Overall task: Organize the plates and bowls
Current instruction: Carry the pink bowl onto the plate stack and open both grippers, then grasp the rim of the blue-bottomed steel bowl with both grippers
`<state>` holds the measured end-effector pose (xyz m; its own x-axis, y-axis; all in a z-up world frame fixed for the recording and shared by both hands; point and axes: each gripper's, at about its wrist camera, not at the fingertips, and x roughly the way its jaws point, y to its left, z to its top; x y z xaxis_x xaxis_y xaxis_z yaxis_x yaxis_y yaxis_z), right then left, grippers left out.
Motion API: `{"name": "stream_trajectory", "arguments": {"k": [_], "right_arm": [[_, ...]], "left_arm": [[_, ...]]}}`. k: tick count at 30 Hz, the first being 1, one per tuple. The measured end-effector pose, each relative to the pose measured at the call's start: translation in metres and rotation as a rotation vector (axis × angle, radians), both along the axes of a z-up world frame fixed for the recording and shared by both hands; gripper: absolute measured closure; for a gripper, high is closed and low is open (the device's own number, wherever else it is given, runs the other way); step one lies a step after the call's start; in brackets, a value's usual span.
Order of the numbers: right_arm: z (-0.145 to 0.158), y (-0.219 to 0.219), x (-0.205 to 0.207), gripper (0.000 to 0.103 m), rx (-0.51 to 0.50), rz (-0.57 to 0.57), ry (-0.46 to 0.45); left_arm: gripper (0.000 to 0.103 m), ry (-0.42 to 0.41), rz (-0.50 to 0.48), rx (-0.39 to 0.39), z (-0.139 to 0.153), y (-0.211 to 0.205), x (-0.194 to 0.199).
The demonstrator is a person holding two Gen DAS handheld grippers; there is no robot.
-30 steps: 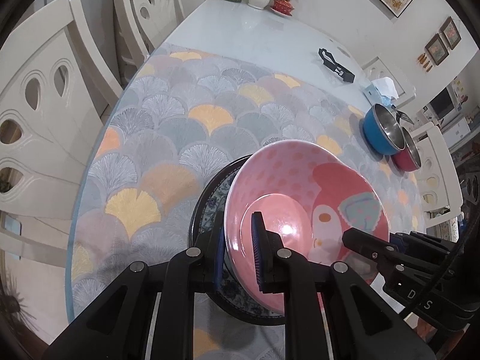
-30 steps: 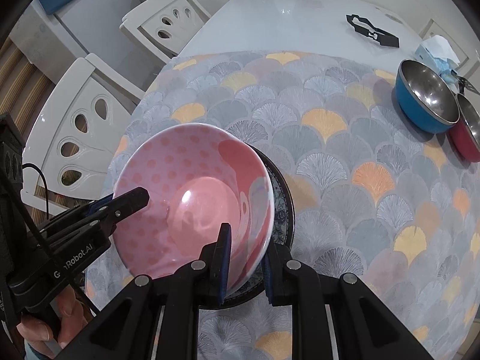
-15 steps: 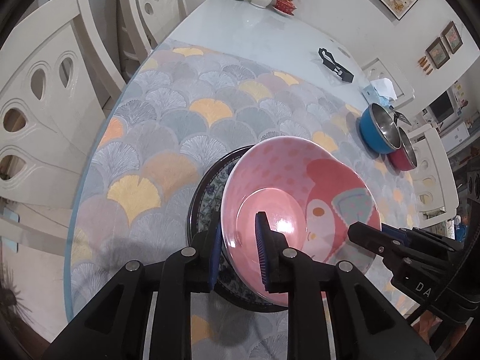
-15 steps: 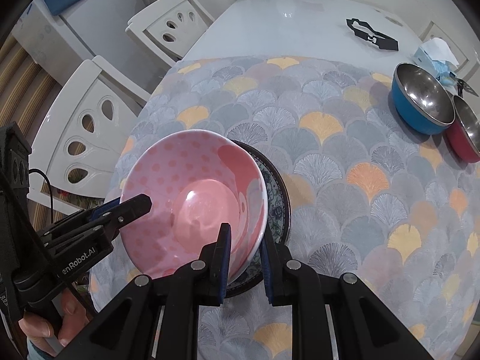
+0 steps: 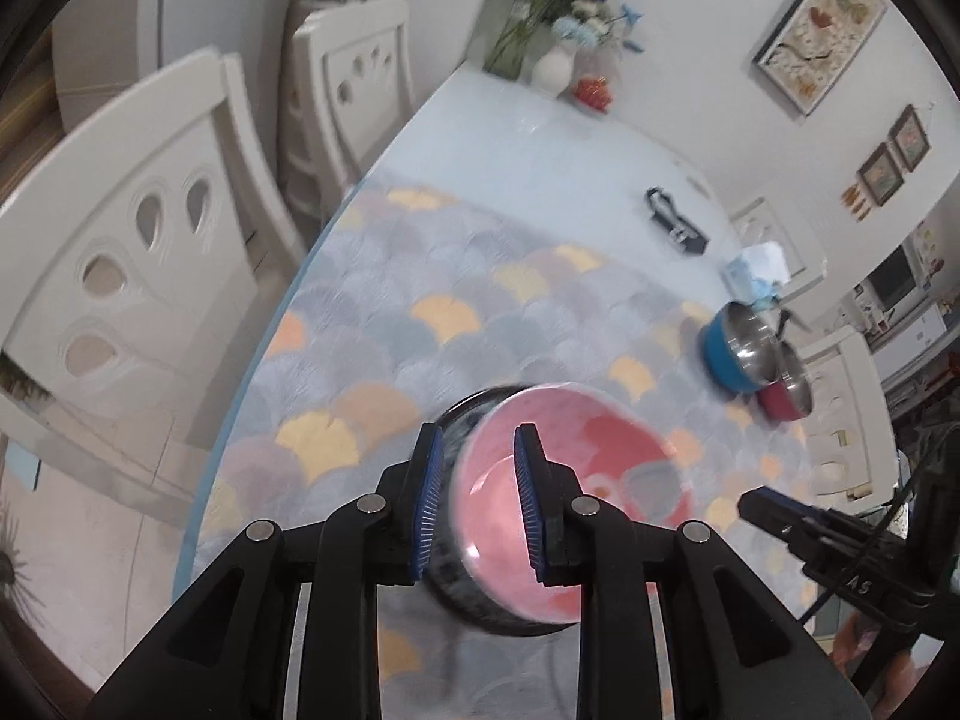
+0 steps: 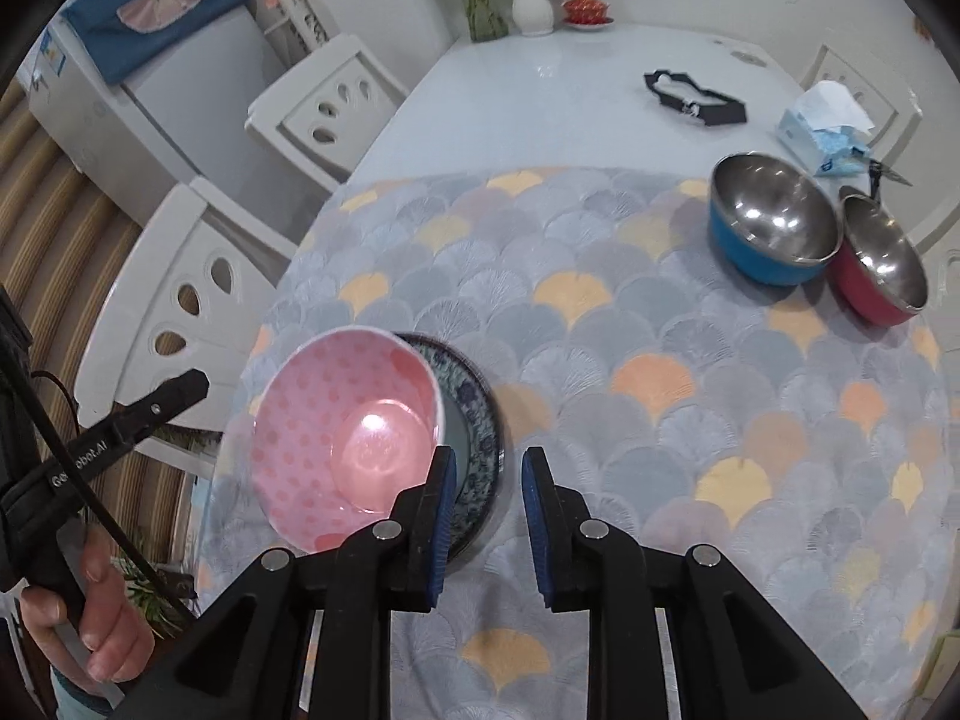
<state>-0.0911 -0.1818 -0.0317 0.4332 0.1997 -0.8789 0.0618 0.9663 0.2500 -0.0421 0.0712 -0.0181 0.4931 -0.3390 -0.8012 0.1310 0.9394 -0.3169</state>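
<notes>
Pink bowl (image 6: 351,438) with a dotted inside sits on a dark blue patterned plate (image 6: 474,420), near the left edge of a round table (image 6: 540,90) covered by a scallop-patterned mat (image 6: 660,420) in grey, orange and yellow. The bowl rests off-centre, toward the plate's left side, so a crescent of the plate shows to its right.

In the right wrist view, the right tool (image 6: 483,522) hangs above the near right rim of the plate. Its two blue-padded fingers are parting, with a clear gap between them, and nothing is between them; mat and plate edge show through the gap. The left tool (image 6: 180,390) reaches in from the left, held by a hand (image 6: 102,618) at the lower left, its tip apart from the bowl.

In the left wrist view, which is motion-blurred, the left tool (image 5: 477,504) hovers over the bowl (image 5: 576,498). Its pads are also spreading and grip nothing, with the bowl's left rim seen below the gap.

Far right on the mat stand a blue bowl (image 6: 774,228) and a red bowl (image 6: 879,270), both steel-lined and touching each other. Beyond them lie a tissue pack (image 6: 825,126) and a black object (image 6: 696,99). A white vase (image 6: 531,9) of flowers stands at the far edge. White chairs (image 6: 180,306) line the table's left side
</notes>
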Motion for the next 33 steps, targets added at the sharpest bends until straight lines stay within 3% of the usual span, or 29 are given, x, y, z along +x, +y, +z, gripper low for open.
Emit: {"name": "stream_trajectory", "arguments": {"k": [3,7,9,26,33], "right_arm": [[0.013,-0.012,-0.005,0.077,-0.016,-0.014,-0.03],[0.032,-0.036,-0.012,0.057,-0.032,-0.035,-0.08],[0.04,-0.05,-0.016,0.055,-0.045,-0.053,-0.105],[0.072,-0.206,-0.031,0.053,-0.015,-0.267,-0.147],[0.068,-0.236,-0.015,0.053,0.015,-0.316,-0.143]], "left_arm": [[0.081,-0.04,-0.034,-0.006,0.019,-0.022,-0.001],[0.075,-0.085,-0.083,-0.005,0.039,-0.057,-0.002],[0.075,-0.096,-0.103,-0.014,0.047,-0.076,0.0],[0.069,-0.119,-0.272,-0.059,0.084,-0.225,0.019],[0.069,-0.117,-0.306,-0.031,0.086,-0.265,0.045]]}}
